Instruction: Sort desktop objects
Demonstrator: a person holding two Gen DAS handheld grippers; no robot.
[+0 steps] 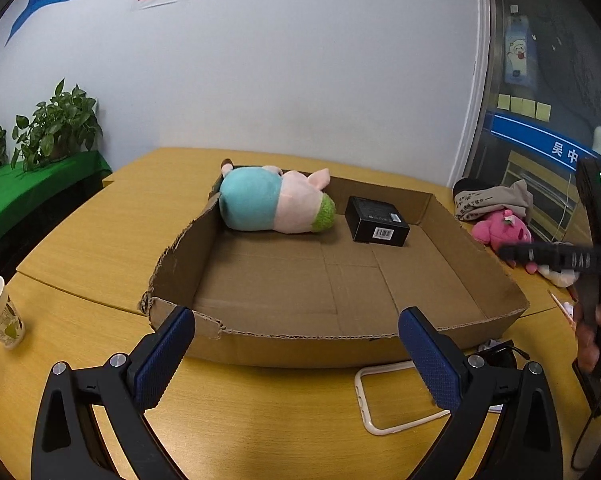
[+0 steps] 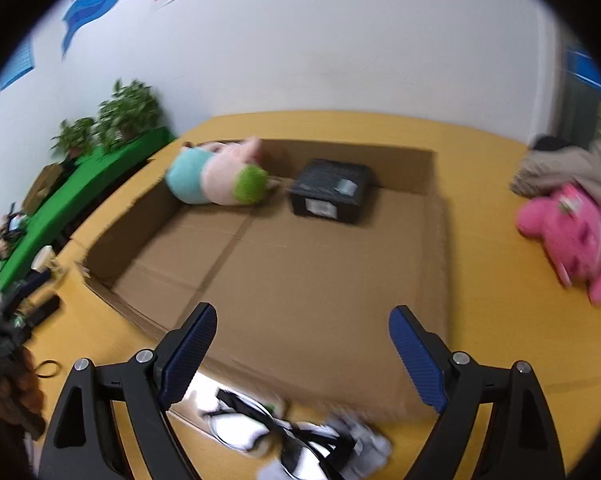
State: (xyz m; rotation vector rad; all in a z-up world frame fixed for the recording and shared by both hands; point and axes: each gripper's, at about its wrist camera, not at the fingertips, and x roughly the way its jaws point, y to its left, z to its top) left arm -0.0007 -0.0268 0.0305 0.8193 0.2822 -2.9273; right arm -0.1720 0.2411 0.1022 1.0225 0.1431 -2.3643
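While I hold both tools over the near edge of the yellow wooden table [image 1: 80, 236], my left gripper [image 1: 296, 360] has its blue-padded fingers spread wide with nothing between them, and my right gripper [image 2: 300, 356] stands just as wide and bare. Ahead lies the shallow brown cardboard tray with torn edges [image 1: 480, 280]; in its far part rest the blue, pink and green plush pig [image 1: 274, 200] on its side and, just beside it, the small black box with a barcode label [image 1: 376, 221]. Right of the tray, on the table, sit a bright pink plush toy [image 2: 568, 232] and a beige crumpled cloth [image 1: 492, 198]. A white phone bumper frame [image 1: 384, 404] lies flat below my left fingers, a paper cup [image 1: 2, 312] stands at the left. Behind, a white wall [image 1: 280, 72] with blue streaks, and potted green plants [image 1: 56, 124] on a green-covered bench
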